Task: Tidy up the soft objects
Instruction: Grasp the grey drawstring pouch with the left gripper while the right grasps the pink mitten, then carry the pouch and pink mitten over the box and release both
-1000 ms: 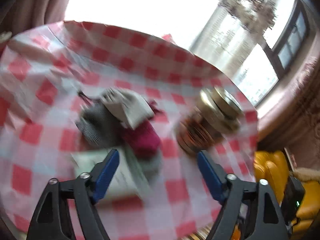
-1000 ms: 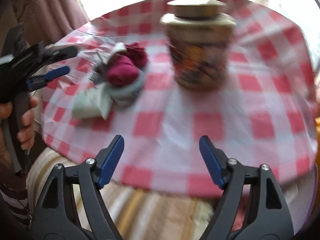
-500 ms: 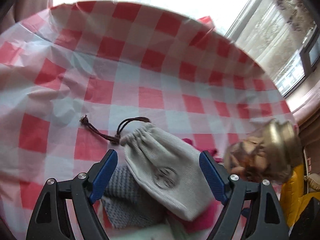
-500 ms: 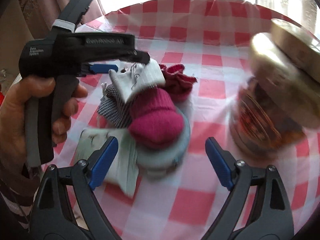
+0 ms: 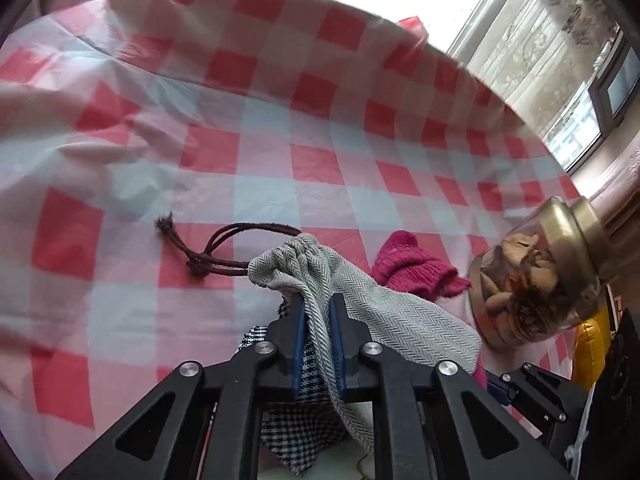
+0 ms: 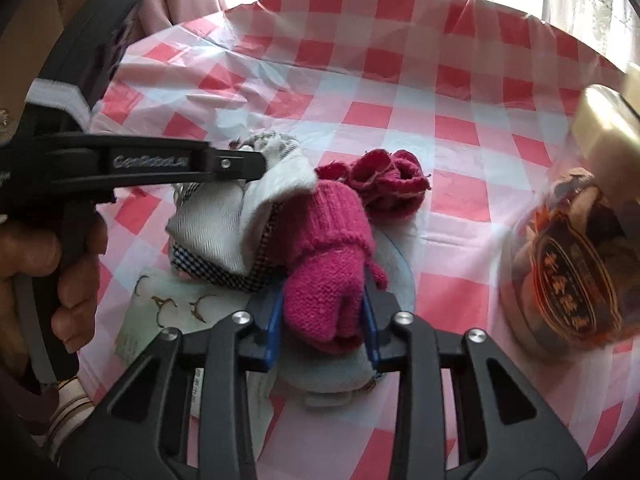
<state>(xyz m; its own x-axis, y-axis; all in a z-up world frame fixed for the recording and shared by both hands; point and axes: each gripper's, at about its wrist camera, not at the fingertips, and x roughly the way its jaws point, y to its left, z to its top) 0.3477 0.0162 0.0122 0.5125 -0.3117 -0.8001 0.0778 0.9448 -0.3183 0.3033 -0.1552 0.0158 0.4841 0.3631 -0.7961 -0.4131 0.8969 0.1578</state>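
Both grippers are closing on cloth: our left gripper [image 5: 316,344] has pinched a fold of the grey herringbone drawstring pouch [image 5: 384,308], and our right gripper [image 6: 322,322] has its pads squeezing the magenta knitted mitten [image 6: 324,264] from both sides. Both pieces lie in one small heap near the table's near edge, on the red-checked tablecloth [image 5: 320,160], with a houndstooth cloth [image 5: 308,428] under the pouch and a second, darker red knit [image 6: 380,180] just behind the mitten.

We judge the step to be separating the pile. To do it well, we should lift each piece straight up and apart so the layers beneath are not dragged along, and watch the pouch's brown cord [image 5: 224,248], which trails loose on the cloth.

A glass jar with a gold lid [image 5: 540,276] stands near on the right, so the mitten is better carried away from it. Open cloth lies beyond and to the left.
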